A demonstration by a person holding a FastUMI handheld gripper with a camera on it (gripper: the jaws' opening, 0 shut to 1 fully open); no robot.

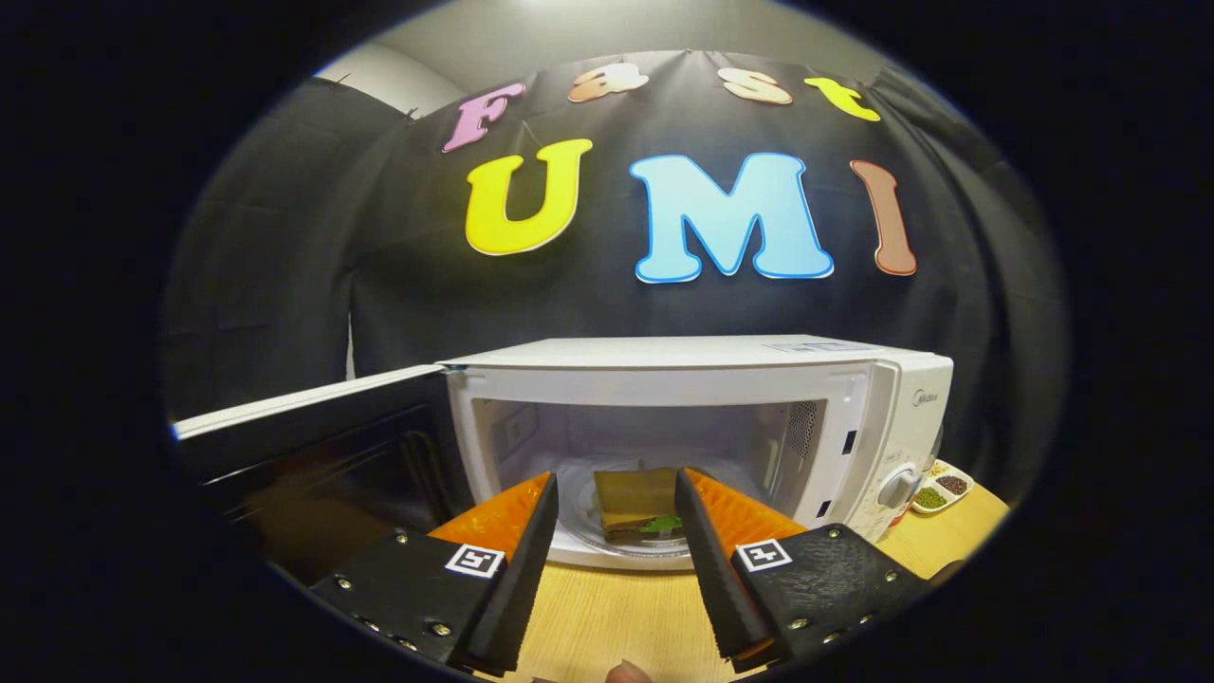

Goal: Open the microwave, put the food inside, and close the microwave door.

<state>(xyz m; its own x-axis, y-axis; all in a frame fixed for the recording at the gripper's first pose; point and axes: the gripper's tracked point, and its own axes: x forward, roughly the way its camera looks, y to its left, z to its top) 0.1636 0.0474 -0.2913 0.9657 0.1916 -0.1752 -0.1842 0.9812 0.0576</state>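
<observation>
Food (637, 507) half-hidden beyond parted claw (616, 493)

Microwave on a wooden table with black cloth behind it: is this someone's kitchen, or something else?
Probably a staged booth, not a real kitchen. The microwave, door open and food inside, stands on a wooden table against a black cloth wall. The gripper, fingers open, hangs before it.

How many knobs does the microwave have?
1 that I can see: a round knob on the microwave panel, right of the open door, beyond the open tongs. More may be hidden.
</observation>
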